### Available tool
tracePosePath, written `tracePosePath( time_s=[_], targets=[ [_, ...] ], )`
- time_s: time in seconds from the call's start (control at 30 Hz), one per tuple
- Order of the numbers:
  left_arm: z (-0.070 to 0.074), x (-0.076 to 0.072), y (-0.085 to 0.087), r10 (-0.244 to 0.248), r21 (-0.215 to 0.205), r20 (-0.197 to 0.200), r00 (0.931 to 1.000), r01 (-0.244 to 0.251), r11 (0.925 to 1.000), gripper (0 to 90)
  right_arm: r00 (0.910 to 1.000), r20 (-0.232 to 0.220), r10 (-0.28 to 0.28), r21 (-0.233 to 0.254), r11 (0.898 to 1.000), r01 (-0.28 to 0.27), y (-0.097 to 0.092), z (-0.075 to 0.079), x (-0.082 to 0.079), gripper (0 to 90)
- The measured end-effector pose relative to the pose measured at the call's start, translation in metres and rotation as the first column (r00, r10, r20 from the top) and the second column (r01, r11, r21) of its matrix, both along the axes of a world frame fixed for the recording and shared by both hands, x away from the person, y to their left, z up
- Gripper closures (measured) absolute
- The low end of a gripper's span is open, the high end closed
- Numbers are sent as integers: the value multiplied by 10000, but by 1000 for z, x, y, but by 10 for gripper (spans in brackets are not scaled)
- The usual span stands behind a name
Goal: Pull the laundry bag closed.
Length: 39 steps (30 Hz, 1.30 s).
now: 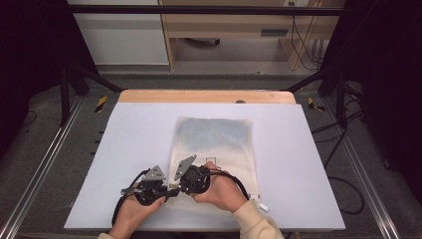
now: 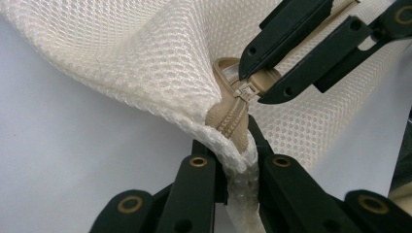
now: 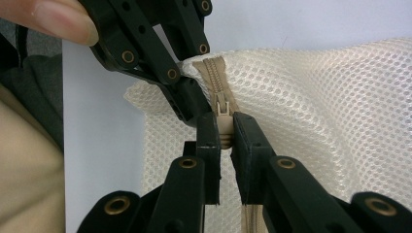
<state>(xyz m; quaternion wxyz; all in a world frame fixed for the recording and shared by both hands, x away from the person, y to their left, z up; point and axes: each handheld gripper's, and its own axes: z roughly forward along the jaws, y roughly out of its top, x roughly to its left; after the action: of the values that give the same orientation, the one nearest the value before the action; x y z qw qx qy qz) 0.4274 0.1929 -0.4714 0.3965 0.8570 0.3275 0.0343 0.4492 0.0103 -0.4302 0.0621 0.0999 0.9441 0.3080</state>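
**Both grippers clamped at the zipper end of the mesh bag**

I see the cream mesh fabric bag (image 1: 214, 149) lying flat near the middle of the pale grey table top (image 1: 124, 149), its near edge towards the person. Both hands work at its near-left corner.

Left gripper (image 2: 236, 148): jaws closed on the bag's corner, pinching the bunched mesh and the end of the beige zipper tape (image 2: 228, 121). Fabric is lifted and tented there.

Right gripper (image 3: 224, 136): jaws closed on the beige zipper pull tab (image 3: 223, 131), slider just beyond the tips. In the left gripper view it grips the same tab from the far side.

The two grippers sit just beside each other, tips nearly touching. In the high view, left hand (image 1: 130, 211) and right hand (image 1: 221, 191) hold them over the bag's near edge.
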Motion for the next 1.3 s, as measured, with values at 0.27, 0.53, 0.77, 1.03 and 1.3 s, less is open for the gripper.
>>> tracePosePath(
  time_s=[0.27, 0.53, 0.77, 1.03, 1.3],
  targets=[
    [1, -1, 0, -3, -48, 45, 10000, 3, 10000, 857, 9999, -68, -75, -11, 10000, 75, -3, -1, 0, 824],
    [2, -1, -1, -31, -53, 90, 10000, 31, 10000, 856, 9998, -158, -150, 37, 9999, 150, -5, -1, 1, 823],
    [3, -2, -1, -6, -39, 150, 9999, 7, 10000, 856, 9998, -96, -182, -73, 9998, 182, -7, -1, 1, 823],
    [3, -2, -1, -5, -21, 166, 9999, 5, 10000, 856, 9998, -110, -181, 16, 9998, 182, -7, -1, 1, 823],
    [3, -2, -1, 14, -90, 174, 9998, -13, 10000, 856, 9996, -136, -237, -53, 9997, 236, -9, -2, 1, 823]
  ],
)
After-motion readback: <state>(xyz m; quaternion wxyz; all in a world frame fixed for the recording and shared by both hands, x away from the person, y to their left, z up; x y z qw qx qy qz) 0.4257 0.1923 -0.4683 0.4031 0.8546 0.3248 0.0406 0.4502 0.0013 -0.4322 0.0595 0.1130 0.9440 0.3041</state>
